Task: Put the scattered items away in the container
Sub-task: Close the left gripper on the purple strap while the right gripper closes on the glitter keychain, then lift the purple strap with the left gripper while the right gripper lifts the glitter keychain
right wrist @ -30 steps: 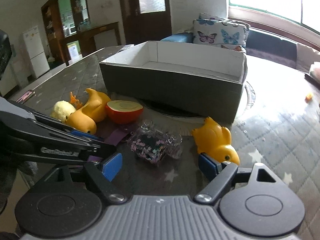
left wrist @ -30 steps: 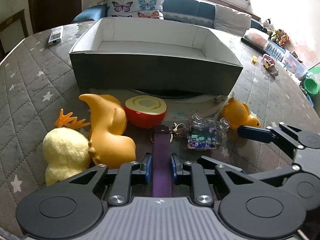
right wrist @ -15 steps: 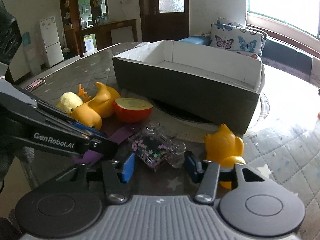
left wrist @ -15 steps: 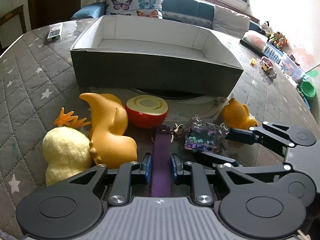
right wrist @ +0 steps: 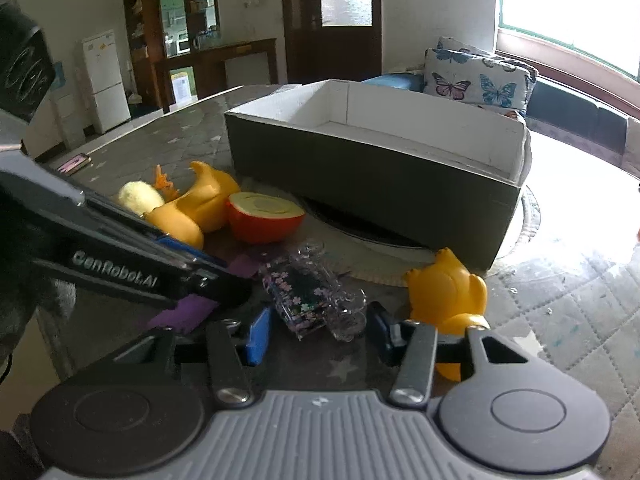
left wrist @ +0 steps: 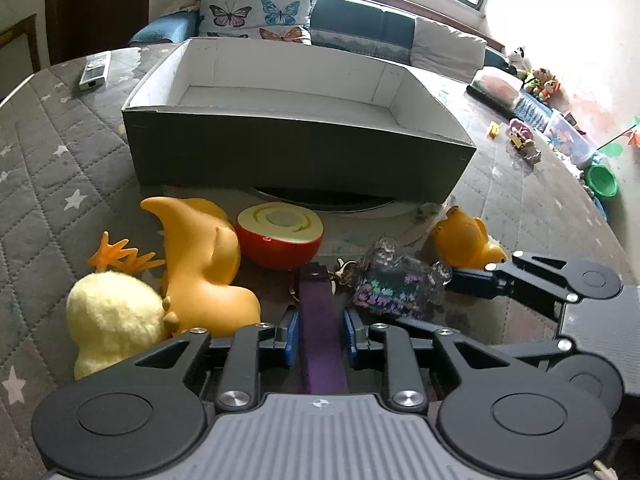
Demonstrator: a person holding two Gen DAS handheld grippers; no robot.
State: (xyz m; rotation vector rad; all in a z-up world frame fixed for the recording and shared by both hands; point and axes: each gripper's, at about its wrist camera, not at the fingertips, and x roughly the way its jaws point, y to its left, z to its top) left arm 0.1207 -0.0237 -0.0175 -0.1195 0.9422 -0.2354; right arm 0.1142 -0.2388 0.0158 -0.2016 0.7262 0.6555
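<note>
A grey box with a white inside stands open on the quilted table. Before it lie a big orange duck, a yellow plush chick, a half apple and a small orange duck. A glitter keychain charm sits between the pads of my right gripper, which press on both its sides. Its purple strap runs between the pads of my left gripper. Those jaws are opening slightly, with a thin gap beside the strap.
A remote lies at the far left of the table and a phone near its left edge. Small toys and a green bowl crowd the right edge. A round turntable lies under the box. A sofa stands behind.
My right gripper shifted from beside the small duck to the glitter charm and closed on it. The left gripper stayed over the strap, its pads easing slightly apart.
</note>
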